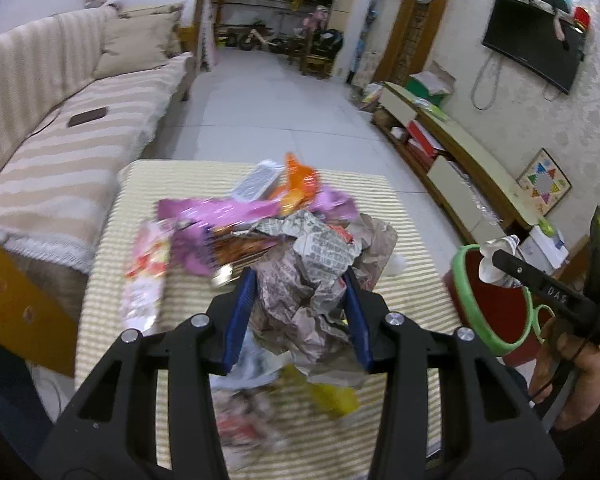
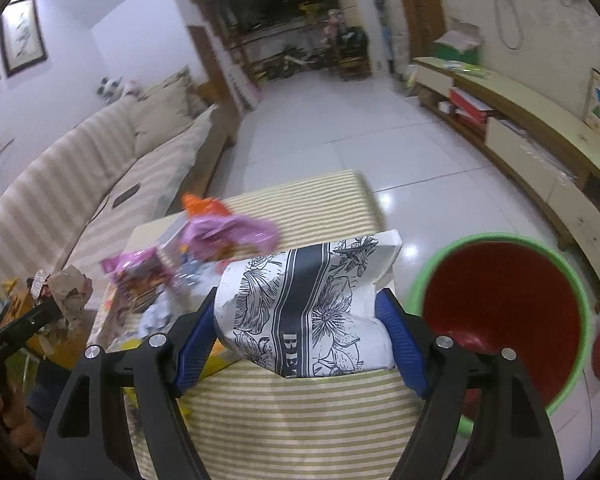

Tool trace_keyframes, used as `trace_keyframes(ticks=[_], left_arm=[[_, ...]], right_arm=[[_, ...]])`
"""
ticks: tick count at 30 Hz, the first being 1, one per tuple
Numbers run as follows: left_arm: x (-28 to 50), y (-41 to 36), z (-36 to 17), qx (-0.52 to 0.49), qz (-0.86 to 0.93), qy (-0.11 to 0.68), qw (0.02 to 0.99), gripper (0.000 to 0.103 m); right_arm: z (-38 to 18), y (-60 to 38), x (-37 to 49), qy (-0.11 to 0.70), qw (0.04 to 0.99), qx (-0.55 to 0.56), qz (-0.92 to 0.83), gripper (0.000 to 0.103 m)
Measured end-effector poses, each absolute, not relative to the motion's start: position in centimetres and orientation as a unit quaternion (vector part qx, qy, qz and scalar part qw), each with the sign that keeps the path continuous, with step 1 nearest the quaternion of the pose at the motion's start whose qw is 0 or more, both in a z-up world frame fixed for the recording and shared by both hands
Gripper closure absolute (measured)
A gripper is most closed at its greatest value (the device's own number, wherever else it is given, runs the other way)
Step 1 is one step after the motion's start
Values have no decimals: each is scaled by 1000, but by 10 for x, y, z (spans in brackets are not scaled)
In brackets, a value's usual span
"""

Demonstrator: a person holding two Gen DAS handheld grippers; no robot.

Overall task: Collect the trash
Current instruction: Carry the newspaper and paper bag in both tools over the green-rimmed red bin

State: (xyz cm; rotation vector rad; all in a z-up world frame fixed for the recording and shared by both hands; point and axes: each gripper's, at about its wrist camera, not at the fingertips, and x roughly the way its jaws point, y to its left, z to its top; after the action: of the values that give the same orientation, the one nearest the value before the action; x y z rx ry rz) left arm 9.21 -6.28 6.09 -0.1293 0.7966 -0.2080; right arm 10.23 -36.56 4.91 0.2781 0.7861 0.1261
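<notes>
Item, left tool [image 1: 300,292]: blue pads pinching a crumpled newspaper wad [image 1: 308,276], lower centre of the left wrist view, held above the striped table [image 1: 108,300]. Item, right tool [image 2: 300,332]: jaws wide but pressed on either side of a white paper bag with black floral print [image 2: 308,308], lower centre of the right wrist view. Item, bin [image 2: 504,312] — green rim, red inside, standing on the floor just beside the table, right of frame in both views; its interior looks bare as far as the right wrist view shows, though the bottom is partly hidden. Progress, by judgement: early; two pieces are gripped and neither is yet over the bin's mouth, so nothing is counted as collected. Remaining on the table: purple wrapper [image 1: 220,212], orange wrapper [image 1: 300,176], a pink-and-white packet [image 1: 146,272], yellow scrap [image 1: 336,396] and blurred litter at the bottom of the frame. View differences: the left wrist view alone shows the right tool from the side, with a hand [image 1: 568,376] at lower right and the bag's end against the bin rim; the right wrist view alone looks down into the bin, and shows the newspaper wad at far left — small, blurred.
</notes>
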Motion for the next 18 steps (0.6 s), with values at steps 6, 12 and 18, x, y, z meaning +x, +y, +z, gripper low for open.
trace_keyframes(ticks=[6, 12, 18], left_arm=[[117, -132, 68, -42, -164, 387, 906, 61], [135, -204, 72, -30, -227, 388, 893, 61], [152, -271, 69, -18, -279, 401, 872, 61]], right_arm=[[46, -426, 94, 371, 915, 158, 12, 29], [40, -482, 85, 368, 912, 176, -31, 29], [28, -523, 75, 372, 906, 194, -50, 29]])
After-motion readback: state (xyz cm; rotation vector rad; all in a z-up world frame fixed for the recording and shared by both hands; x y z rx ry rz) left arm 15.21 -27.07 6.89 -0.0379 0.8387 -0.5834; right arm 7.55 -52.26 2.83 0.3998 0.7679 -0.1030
